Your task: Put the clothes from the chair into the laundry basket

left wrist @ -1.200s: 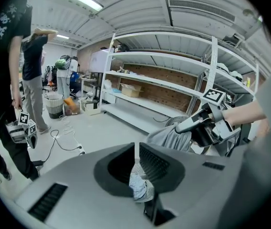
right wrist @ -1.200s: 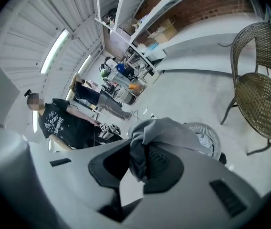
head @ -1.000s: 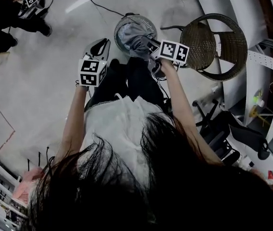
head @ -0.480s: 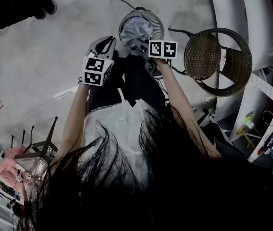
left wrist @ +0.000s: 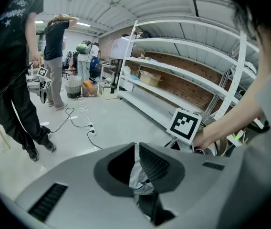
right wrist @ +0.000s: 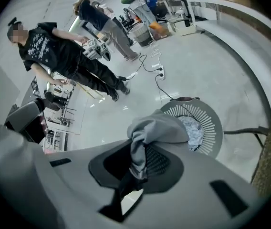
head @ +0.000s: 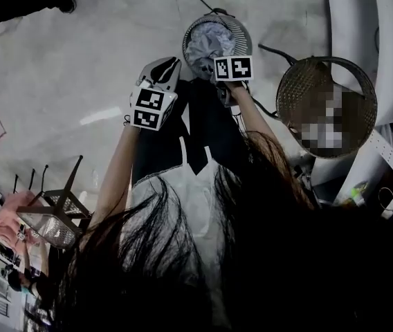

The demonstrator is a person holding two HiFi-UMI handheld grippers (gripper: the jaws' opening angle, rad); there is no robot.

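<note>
While my right claw [right wrist: 138,149] is clamped on a grey garment [right wrist: 159,130] just above the laundry basket [right wrist: 207,116], I should sink it well inside before releasing; my left claw [left wrist: 135,149] is closed, empty.

Both arms extended toward far side, forearms bare: left forearm [head: 117,178], right forearm [head: 257,120].
Left gripper [left wrist: 135,147]: to left of right gripper, angled down and toward far side. Jaws together at tips.
Right gripper [right wrist: 142,152]: pointed steeply down. Jaws clamped on fold of grey garment [right wrist: 158,128].
Grippers near each other, apart.
</note>
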